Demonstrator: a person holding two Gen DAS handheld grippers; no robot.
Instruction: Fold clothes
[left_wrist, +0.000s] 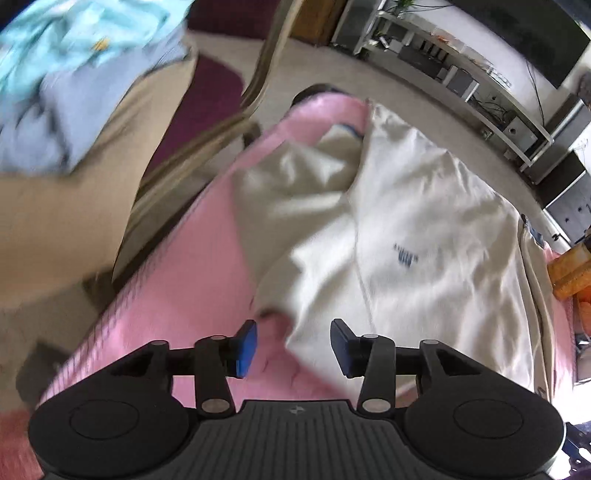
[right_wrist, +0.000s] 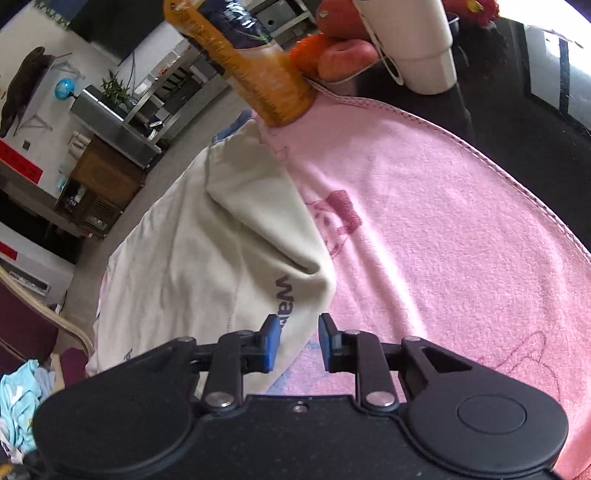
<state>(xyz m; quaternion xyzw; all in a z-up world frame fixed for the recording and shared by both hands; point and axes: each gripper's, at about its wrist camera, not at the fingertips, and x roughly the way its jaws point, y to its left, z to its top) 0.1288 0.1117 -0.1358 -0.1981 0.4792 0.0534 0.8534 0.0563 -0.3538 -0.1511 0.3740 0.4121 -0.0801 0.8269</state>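
A cream garment (left_wrist: 417, 236) with a small blue print lies spread on a pink blanket (left_wrist: 199, 280), one part folded over at its left. My left gripper (left_wrist: 293, 347) hovers open above the garment's near corner, nothing between its blue pads. In the right wrist view the same cream garment (right_wrist: 207, 258) shows grey lettering near its folded corner, on the pink blanket (right_wrist: 443, 229). My right gripper (right_wrist: 297, 341) stands open over the garment's near edge, with the cloth lying below the gap between the pads.
A pile of light blue and grey clothes (left_wrist: 74, 66) lies on a tan seat at the left. An orange bottle (right_wrist: 255, 62), a white cup (right_wrist: 417, 40) and red-orange items (right_wrist: 340, 40) stand at the blanket's far edge. Shelving (left_wrist: 461, 74) lines the wall.
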